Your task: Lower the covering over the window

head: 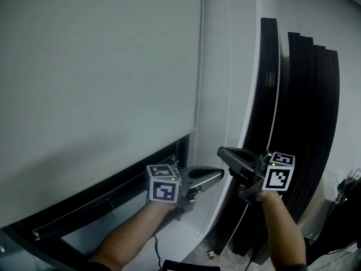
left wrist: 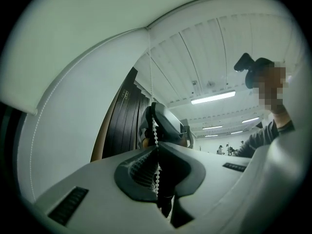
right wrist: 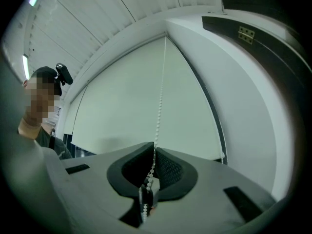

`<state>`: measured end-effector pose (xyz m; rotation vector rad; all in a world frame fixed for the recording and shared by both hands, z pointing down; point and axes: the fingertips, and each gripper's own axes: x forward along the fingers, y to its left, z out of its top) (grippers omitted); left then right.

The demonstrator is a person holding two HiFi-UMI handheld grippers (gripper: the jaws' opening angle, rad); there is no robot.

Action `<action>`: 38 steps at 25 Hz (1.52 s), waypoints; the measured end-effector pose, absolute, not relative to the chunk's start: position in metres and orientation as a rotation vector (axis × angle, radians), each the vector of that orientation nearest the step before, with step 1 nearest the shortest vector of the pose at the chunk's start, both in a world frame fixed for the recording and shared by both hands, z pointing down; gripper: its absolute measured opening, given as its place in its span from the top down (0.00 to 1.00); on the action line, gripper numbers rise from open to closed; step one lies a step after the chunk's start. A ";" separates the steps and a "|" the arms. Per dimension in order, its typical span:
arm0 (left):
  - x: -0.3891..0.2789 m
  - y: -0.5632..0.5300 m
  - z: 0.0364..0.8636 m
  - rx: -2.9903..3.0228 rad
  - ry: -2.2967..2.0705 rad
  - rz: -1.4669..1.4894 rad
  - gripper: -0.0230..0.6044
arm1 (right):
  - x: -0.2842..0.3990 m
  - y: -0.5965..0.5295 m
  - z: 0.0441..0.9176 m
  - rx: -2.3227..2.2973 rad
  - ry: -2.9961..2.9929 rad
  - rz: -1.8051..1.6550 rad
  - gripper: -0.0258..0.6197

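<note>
A white roller blind (head: 96, 83) covers most of the window; a dark strip of window (head: 113, 195) shows under its bottom edge. My left gripper (head: 219, 176) points right, just below my right gripper (head: 223, 152), both beside the white window frame (head: 217, 66). In the left gripper view the left gripper (left wrist: 157, 149) is shut on the white bead chain (left wrist: 155, 129), which runs up past the right gripper (left wrist: 165, 123). The right gripper view shows the right gripper (right wrist: 154, 151) also shut on the bead chain (right wrist: 160, 101), which rises along the blind (right wrist: 131, 106).
Several tall black panels (head: 307, 123) lean against the wall right of the frame. A dark object (head: 345, 208) sits at the lower right. The person's forearms reach in from below.
</note>
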<state>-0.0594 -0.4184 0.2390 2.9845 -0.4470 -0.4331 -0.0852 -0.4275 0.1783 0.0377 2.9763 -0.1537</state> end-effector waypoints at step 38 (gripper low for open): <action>-0.047 -0.404 0.471 2.778 -0.543 -0.187 0.95 | -0.071 -0.417 0.417 -0.117 3.058 -0.551 0.98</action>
